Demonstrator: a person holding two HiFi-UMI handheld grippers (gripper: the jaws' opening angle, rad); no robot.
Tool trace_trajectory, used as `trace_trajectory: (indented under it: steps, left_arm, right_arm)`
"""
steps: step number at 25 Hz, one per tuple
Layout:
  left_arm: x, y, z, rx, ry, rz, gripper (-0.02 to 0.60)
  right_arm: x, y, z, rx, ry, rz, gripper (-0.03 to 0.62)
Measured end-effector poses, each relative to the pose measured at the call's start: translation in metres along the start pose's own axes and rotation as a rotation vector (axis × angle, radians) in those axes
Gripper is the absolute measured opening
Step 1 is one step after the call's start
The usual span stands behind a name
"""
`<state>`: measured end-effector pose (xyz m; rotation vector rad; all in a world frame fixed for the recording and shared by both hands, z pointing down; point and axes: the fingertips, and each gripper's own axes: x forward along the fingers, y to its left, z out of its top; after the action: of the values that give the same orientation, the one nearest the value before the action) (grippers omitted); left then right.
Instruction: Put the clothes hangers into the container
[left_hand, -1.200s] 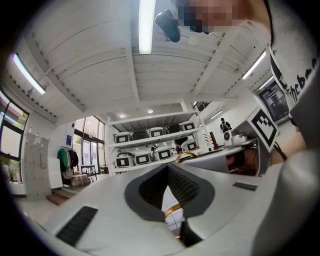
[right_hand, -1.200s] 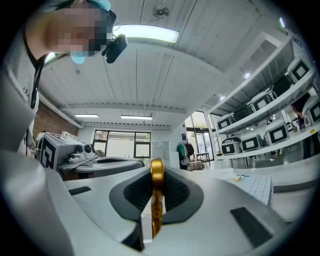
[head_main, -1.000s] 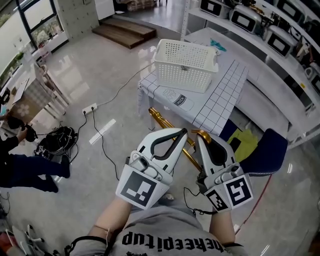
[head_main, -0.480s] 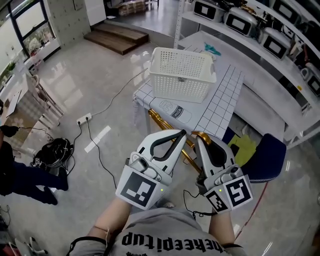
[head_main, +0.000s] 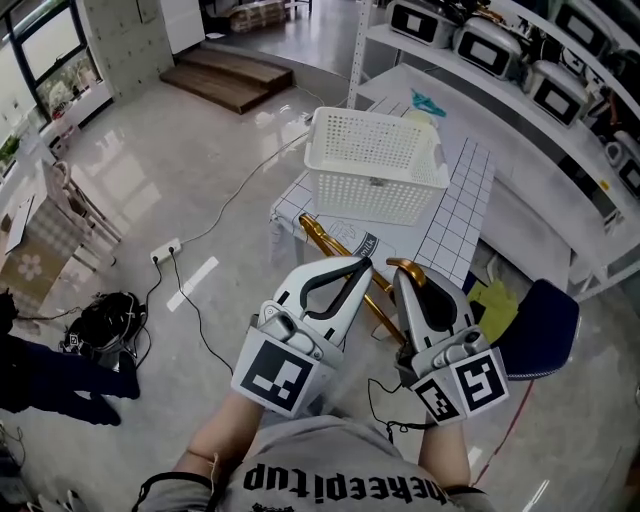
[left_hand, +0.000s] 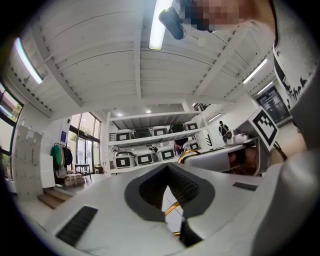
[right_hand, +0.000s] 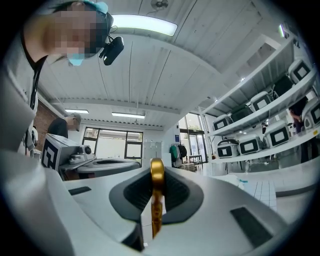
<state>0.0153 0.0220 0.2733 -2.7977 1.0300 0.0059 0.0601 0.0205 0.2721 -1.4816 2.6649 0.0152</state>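
A white perforated basket (head_main: 375, 165) stands on a low table with a grid-pattern cover (head_main: 450, 225). My right gripper (head_main: 405, 275) is shut on the hook of a gold clothes hanger (head_main: 325, 238). The hanger's bar slants down-left under both grippers, in front of the table's near edge. In the right gripper view the gold hook (right_hand: 156, 200) stands upright between the pads. My left gripper (head_main: 365, 263) is beside the right one, held near my chest, jaws shut with nothing between them. Through its jaw opening a bit of the gold hanger (left_hand: 172, 210) shows.
Shelves with boxy appliances (head_main: 480, 40) run along the right behind the table. A dark blue chair (head_main: 540, 320) and a yellow cloth (head_main: 490, 300) sit right of the table. Cables and a power strip (head_main: 165, 248) lie on the floor at the left, near a black bag (head_main: 100, 320).
The view has shifted, so the basket and table now sit a little further right. Both grippers keep the same pose with the hanger held.
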Motion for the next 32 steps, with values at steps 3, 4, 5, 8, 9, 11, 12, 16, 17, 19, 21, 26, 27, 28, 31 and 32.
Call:
trace_trajectory:
  steps: [3,4,5,8,9,11,12,16,17,19,21,26,27,28,31,32]
  left_arm:
    - [0.006,0.018,-0.003,-0.006,-0.002,-0.008,0.015]
    - [0.007,0.024,-0.004,-0.008,-0.002,-0.012,0.015]
    - [0.008,0.03,-0.005,-0.01,-0.003,-0.015,0.015]
    - [0.011,0.045,-0.007,-0.005,-0.006,-0.026,0.015]
    - [0.012,0.05,-0.008,-0.003,-0.009,-0.03,0.015]
    - [0.012,0.059,-0.009,-0.003,-0.015,-0.039,0.015]
    - [0.011,0.063,-0.01,-0.003,-0.017,-0.044,0.015]
    - [0.008,0.077,-0.015,-0.006,-0.019,-0.054,0.015]
    - [0.008,0.08,-0.017,-0.005,-0.021,-0.056,0.015]
    - [0.007,0.085,-0.019,-0.008,-0.023,-0.059,0.015]
    - [0.005,0.09,-0.021,-0.017,-0.02,-0.062,0.015]
    - [0.004,0.103,-0.025,-0.038,-0.013,-0.056,0.015]
    - [0.004,0.106,-0.025,-0.04,-0.01,-0.053,0.015]
    - [0.005,0.109,-0.026,-0.041,-0.008,-0.049,0.015]
    - [0.008,0.117,-0.028,-0.04,-0.003,-0.035,0.015]
    - [0.009,0.12,-0.028,-0.04,-0.003,-0.03,0.015]
  right_arm:
    - [0.017,-0.003,-0.001,-0.003,0.001,-0.012,0.035]
    - [0.022,-0.003,-0.002,-0.003,0.001,-0.016,0.035]
    - [0.027,-0.004,-0.002,-0.004,0.001,-0.021,0.035]
    - [0.041,-0.005,-0.002,-0.007,-0.001,-0.035,0.035]
    - [0.045,-0.005,-0.001,-0.009,-0.002,-0.041,0.035]
    - [0.052,-0.004,-0.002,-0.013,-0.005,-0.054,0.035]
    - [0.056,-0.004,-0.002,-0.015,-0.007,-0.06,0.035]
    - [0.064,0.0,-0.003,-0.028,-0.01,-0.083,0.035]
    - [0.065,0.0,-0.003,-0.032,-0.007,-0.088,0.035]
    - [0.069,0.001,-0.005,-0.036,0.0,-0.098,0.035]
    - [0.072,0.003,-0.006,-0.038,0.006,-0.105,0.035]
    - [0.08,0.002,-0.005,-0.044,0.018,-0.114,0.035]
    - [0.081,0.001,-0.004,-0.046,0.019,-0.114,0.035]
    - [0.083,0.0,-0.003,-0.048,0.019,-0.112,0.035]
    - [0.089,-0.005,0.0,-0.055,0.016,-0.104,0.035]
    - [0.091,-0.006,0.0,-0.056,0.015,-0.101,0.035]
